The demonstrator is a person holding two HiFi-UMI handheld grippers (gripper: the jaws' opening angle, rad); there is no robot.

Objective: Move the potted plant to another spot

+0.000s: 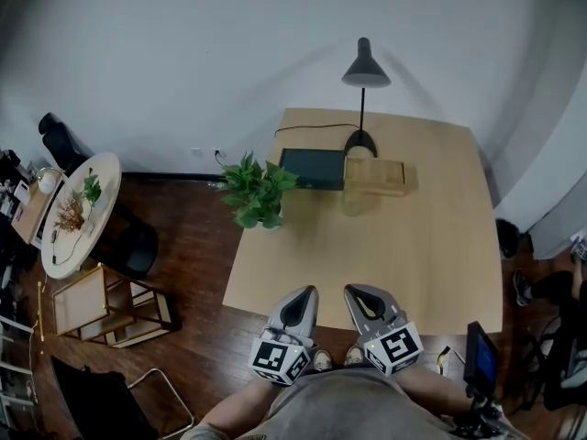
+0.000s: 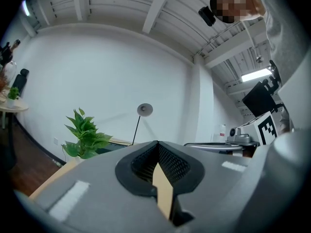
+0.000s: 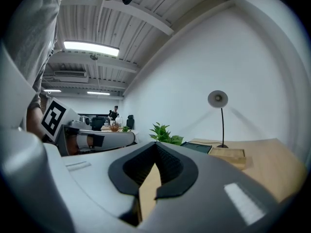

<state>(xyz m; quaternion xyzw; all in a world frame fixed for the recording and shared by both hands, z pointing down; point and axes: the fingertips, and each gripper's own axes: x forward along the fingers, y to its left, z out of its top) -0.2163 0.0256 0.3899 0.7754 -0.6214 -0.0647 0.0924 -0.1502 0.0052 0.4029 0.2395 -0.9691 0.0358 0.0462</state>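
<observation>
A leafy green potted plant (image 1: 257, 192) stands at the left edge of the light wooden table (image 1: 431, 255), near its far left corner. It also shows at the left of the left gripper view, potted plant (image 2: 85, 136), and small in the right gripper view, potted plant (image 3: 165, 133). My left gripper (image 1: 304, 292) and right gripper (image 1: 357, 291) hover side by side over the table's near edge, both shut and empty, pointing level toward the far wall. The plant is well ahead and to the left of both.
A black desk lamp (image 1: 364, 73), a dark tablet (image 1: 313, 168) and a flat wooden box (image 1: 374, 175) sit at the table's far side. A round white side table (image 1: 101, 198) with small plants stands to the left, a wooden rack (image 1: 96, 305) beside it.
</observation>
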